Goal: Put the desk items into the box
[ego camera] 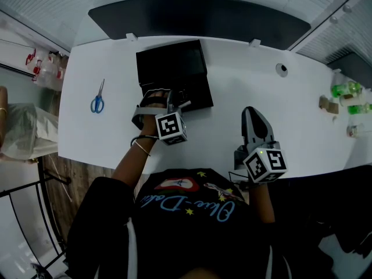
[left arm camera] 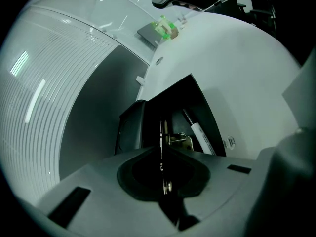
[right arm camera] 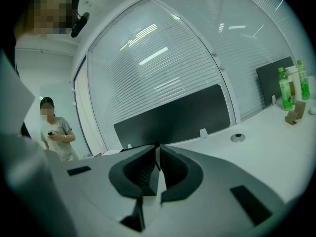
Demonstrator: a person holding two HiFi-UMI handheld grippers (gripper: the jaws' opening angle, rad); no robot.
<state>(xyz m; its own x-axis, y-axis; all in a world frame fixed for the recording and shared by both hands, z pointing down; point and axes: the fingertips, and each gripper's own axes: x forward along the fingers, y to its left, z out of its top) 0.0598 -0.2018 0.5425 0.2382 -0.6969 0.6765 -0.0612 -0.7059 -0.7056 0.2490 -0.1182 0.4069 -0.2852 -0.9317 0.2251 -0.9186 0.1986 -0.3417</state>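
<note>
An open black box (ego camera: 174, 74) stands on the white desk (ego camera: 244, 86), with a white pen (left arm camera: 200, 138) lying inside it. My left gripper (ego camera: 156, 95) hangs over the box's near edge, pointing down into it. Its jaws are shut on a thin metal item (left arm camera: 161, 132) seen edge-on, with a small metal clip part beside it. Blue-handled scissors (ego camera: 97, 100) lie on the desk left of the box. My right gripper (ego camera: 251, 112) rests low over the desk to the right, shut with nothing between its fingers (right arm camera: 148, 167).
A dark partition screen (ego camera: 197, 16) runs along the desk's far edge. A cable hole (ego camera: 282, 70) sits at the back right. Green bottles (ego camera: 346, 92) and small cardboard pieces (ego camera: 328, 104) stand at the far right. A person (right arm camera: 55, 132) stands off to the left.
</note>
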